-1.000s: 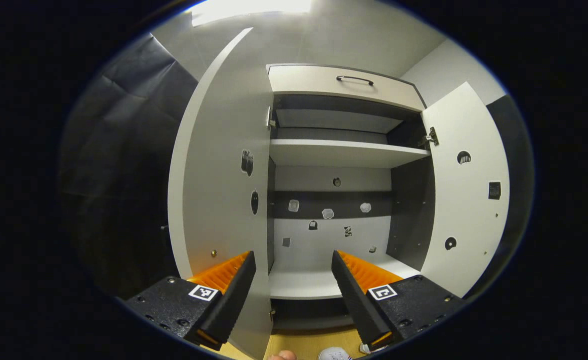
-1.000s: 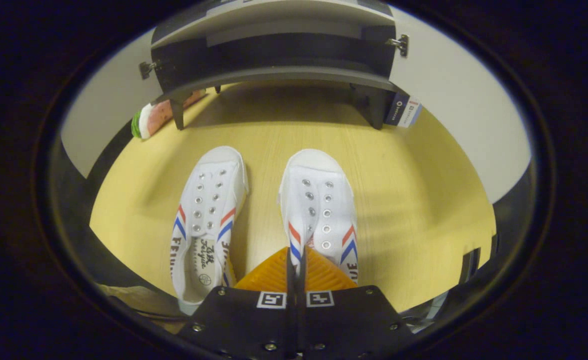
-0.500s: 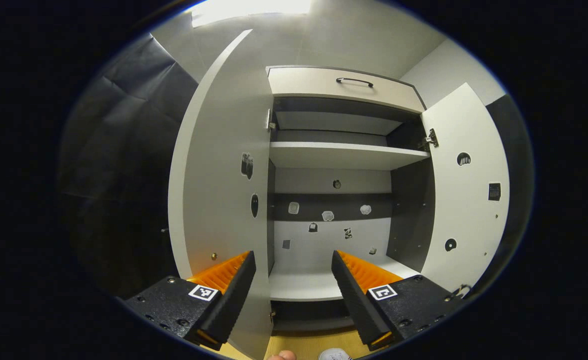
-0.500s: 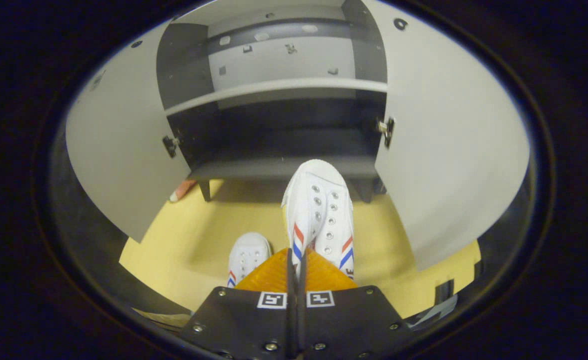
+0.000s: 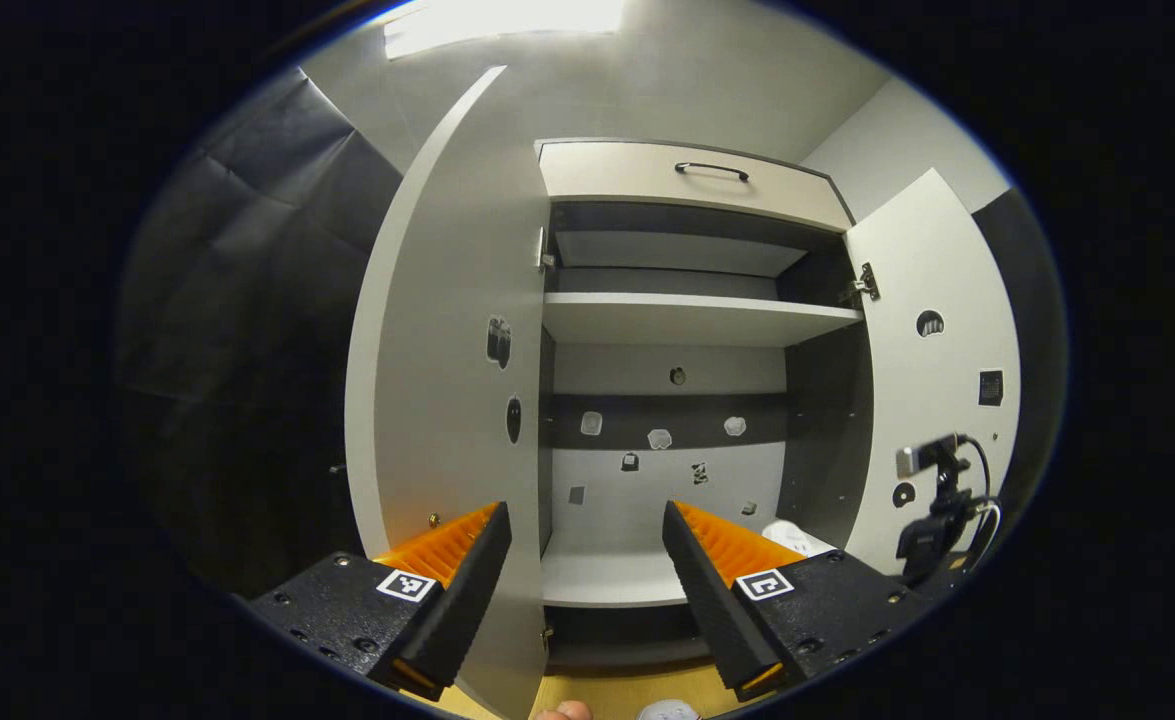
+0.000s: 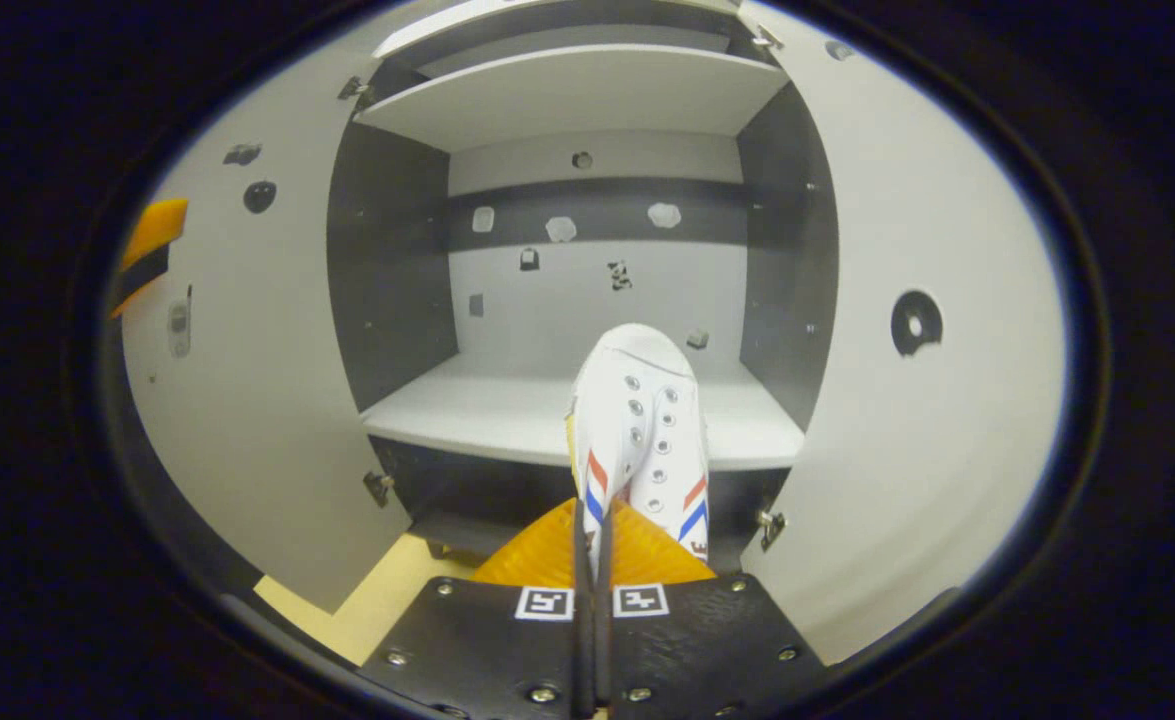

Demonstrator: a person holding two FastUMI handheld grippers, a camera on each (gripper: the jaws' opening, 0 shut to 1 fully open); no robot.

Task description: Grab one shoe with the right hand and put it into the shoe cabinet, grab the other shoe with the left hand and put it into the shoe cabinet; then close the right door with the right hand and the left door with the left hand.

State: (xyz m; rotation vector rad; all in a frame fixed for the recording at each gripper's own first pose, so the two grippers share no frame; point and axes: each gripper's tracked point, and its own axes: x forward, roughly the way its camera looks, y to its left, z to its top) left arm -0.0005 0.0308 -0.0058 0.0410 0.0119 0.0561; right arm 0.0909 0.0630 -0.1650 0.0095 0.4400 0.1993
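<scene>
Left hand-held gripper (image 5: 587, 560): fingers spread wide apart, holding nothing, pointed at the open shoe cabinet (image 5: 692, 318). Left door (image 5: 447, 330) stands open just beside my left finger, right door (image 5: 932, 380) open on the far side. At the bottom edge of the left gripper view a sliver of the second shoe (image 5: 669, 711) shows on the yellow floor (image 5: 597, 692), in front of the cabinet base; next to it what looks like a fingertip, can't be sure.

Right hand-held gripper (image 6: 592, 545): fingers pressed together, clamped on the canvas at the collar edge of the white sneaker (image 6: 639, 420) with red and blue side stripes. Toe points into the cabinet, held over the front edge of the lower shelf (image 6: 507, 410), right of the shelf's middle, nearer the right wall; I can't tell if the sole touches the shelf. In the left gripper view its toe (image 5: 795, 538) pokes in at the shelf's right end, with the right gripper's camera mount (image 5: 932, 505) by the right door.

Handling, my read: light canvas upper, soft and floppy, rubber sole stiffer. Pinching thin cloth at the collar lets the toe sag and swing, so I'd move slowly. For the floor shoe I'd take the same spot, the side wall of the opening near the heel, not the slick rubber toe cap.
</scene>
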